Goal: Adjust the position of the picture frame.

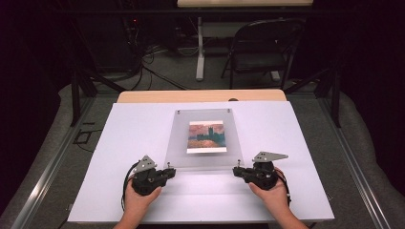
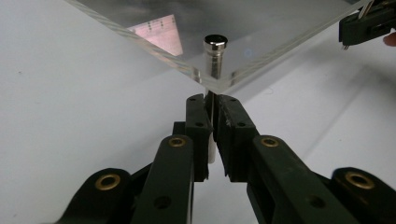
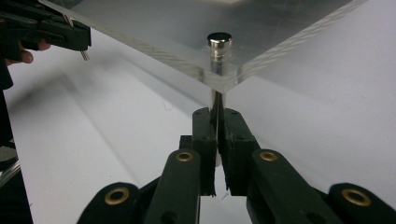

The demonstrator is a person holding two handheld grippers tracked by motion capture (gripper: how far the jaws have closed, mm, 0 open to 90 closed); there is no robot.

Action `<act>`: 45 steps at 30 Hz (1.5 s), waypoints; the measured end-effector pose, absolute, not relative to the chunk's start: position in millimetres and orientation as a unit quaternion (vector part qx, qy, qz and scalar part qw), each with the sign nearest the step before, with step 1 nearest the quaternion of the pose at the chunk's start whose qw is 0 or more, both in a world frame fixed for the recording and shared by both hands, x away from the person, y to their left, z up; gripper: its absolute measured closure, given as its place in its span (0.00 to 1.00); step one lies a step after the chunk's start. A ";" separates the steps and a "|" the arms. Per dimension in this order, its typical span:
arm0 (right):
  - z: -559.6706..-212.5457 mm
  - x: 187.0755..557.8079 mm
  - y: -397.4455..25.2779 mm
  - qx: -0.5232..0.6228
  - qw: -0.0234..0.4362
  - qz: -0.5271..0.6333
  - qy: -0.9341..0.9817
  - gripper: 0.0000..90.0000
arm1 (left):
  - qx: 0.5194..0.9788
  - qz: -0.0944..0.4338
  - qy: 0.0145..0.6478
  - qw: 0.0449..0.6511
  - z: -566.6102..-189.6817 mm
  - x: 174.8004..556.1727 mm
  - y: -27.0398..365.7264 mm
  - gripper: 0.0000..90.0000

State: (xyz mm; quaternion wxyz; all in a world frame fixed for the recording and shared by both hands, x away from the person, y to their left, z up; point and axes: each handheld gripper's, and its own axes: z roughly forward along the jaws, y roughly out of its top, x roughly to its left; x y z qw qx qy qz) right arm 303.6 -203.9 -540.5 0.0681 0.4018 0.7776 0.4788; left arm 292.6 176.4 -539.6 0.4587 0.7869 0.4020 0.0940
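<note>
Acrylic picture frame (image 1: 205, 138), a clear two-layer panel with a small landscape print (image 1: 206, 136) sandwiched at its centre, lies flat on a white board (image 1: 124, 143) covering the table. A metal standoff pin sits at each corner. In the high view, the left gripper (image 1: 171, 171) meets the near-left corner and the right gripper (image 1: 235, 171) meets the near-right corner, each held in a hand at the person's edge of the table.

In the left gripper view, the black jaws are pressed together on the lower shaft of the near-left standoff pin (image 2: 215, 56), just under the panel's corner. In the right gripper view, the jaws are likewise closed on the shaft of the near-right standoff pin (image 3: 219, 51).

The frame stretches away from both grippers toward the far side of the table, its near edge running straight between them. Both hands are equally near, so any lift would likely hinge on that near edge.
</note>
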 end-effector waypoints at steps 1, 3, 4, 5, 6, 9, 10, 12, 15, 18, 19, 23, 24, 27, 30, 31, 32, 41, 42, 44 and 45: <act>-540.5 303.8 -203.8 0.402 0.069 0.478 0.778 0.95 | 0.785 0.094 0.403 0.461 -539.9 292.2 176.6 0.93; -540.2 304.1 -204.4 0.403 0.067 0.477 0.778 0.94 | 0.783 0.090 0.404 0.464 -539.4 293.2 177.0 0.94; -540.9 305.2 -204.9 0.404 0.069 0.478 0.777 0.94 | 0.782 0.090 0.403 0.466 -539.5 293.8 176.8 0.94; -541.0 305.7 -205.2 0.404 0.070 0.478 0.777 0.95 | 0.783 0.089 0.402 0.466 -539.5 294.7 176.6 0.94; -540.6 306.5 -205.3 0.407 0.069 0.478 0.776 0.95 | 0.782 0.088 0.403 0.467 -539.4 295.2 176.2 0.94; -540.3 311.1 -206.1 0.410 0.073 0.478 0.773 0.95 | 0.781 0.086 0.403 0.470 -538.1 300.1 176.1 0.95; -540.5 313.1 -206.2 0.409 0.076 0.479 0.773 0.95 | 0.779 0.087 0.404 0.470 -537.8 301.8 175.8 0.95; -539.9 316.7 -205.4 0.411 0.080 0.479 0.772 0.95 | 0.777 0.087 0.408 0.471 -537.3 305.8 176.2 0.95; -539.5 322.4 -203.0 0.412 0.082 0.478 0.772 0.95 | 0.775 0.089 0.413 0.470 -537.5 312.9 177.5 0.95; -540.8 328.9 -199.9 0.414 0.083 0.474 0.773 0.95 | 0.775 0.090 0.417 0.466 -539.4 320.8 178.2 0.95; -541.1 331.0 -199.1 0.416 0.083 0.470 0.774 0.95 | 0.775 0.091 0.419 0.464 -540.1 323.9 177.5 0.95; -543.0 340.0 -197.6 0.424 0.088 0.464 0.773 0.94 | 0.776 0.092 0.422 0.460 -541.0 333.0 175.8 0.95; -543.3 342.5 -197.1 0.425 0.091 0.463 0.772 0.95 | 0.775 0.093 0.424 0.459 -541.2 335.5 175.3 0.95; -542.9 348.6 -196.1 0.431 0.092 0.457 0.773 0.95 | 0.773 0.094 0.429 0.458 -541.7 342.7 174.2 0.95; -542.7 352.8 -195.5 0.436 0.095 0.457 0.769 0.95 | 0.772 0.095 0.431 0.457 -541.6 346.7 173.3 0.95; -543.8 353.9 -195.7 0.437 0.096 0.460 0.767 0.94 | 0.772 0.095 0.431 0.457 -541.9 347.7 172.8 0.95; -544.4 354.5 -196.3 0.438 0.096 0.459 0.767 0.94 | 0.772 0.095 0.431 0.457 -542.3 347.7 172.3 0.95; -552.2 352.9 -198.0 0.442 0.097 0.456 0.767 0.94 | 0.778 0.093 0.429 0.449 -548.8 345.7 169.8 0.95; -552.4 352.8 -198.3 0.442 0.096 0.455 0.767 0.94 | 0.780 0.092 0.428 0.448 -549.2 345.8 170.0 0.95; -553.4 352.6 -198.4 0.441 0.097 0.454 0.769 0.94 | 0.779 0.091 0.427 0.449 -551.1 346.0 169.7 0.95; -554.3 352.6 -198.1 0.441 0.097 0.454 0.768 0.94 | 0.781 0.091 0.427 0.447 -552.0 346.0 169.7 0.95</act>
